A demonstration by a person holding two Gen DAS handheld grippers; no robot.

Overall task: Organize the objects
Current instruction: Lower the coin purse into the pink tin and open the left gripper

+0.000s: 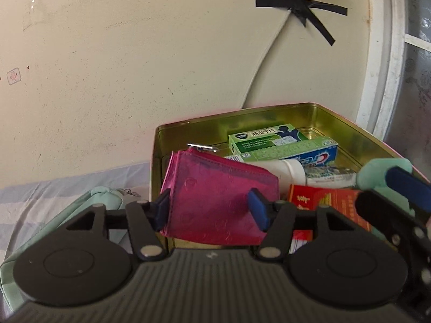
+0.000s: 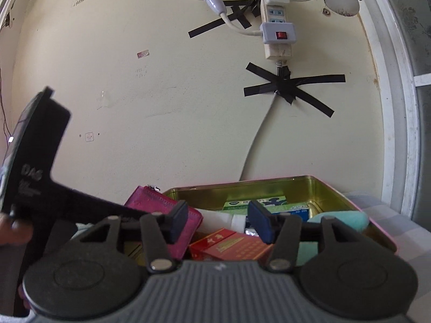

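A gold tin box (image 1: 334,123) holds a green medicine box (image 1: 264,140), a toothpaste box (image 1: 315,157), a white bottle (image 1: 285,171) and a red box (image 1: 331,202). My left gripper (image 1: 210,210) is shut on a pink wallet (image 1: 215,196), held tilted over the tin's near left corner. My right gripper (image 2: 219,224) is open and empty above the tin (image 2: 323,188), over the red box (image 2: 231,245). The wallet also shows in the right wrist view (image 2: 159,204). The right gripper's blue finger (image 1: 406,185) lies against a mint plush item (image 1: 382,172).
A mint green pouch (image 1: 67,215) lies left of the tin on a pale striped sheet (image 1: 40,196). A cream wall stands right behind, with a taped cable (image 2: 282,86) and a power strip (image 2: 277,21). A white window frame (image 2: 396,107) is at right.
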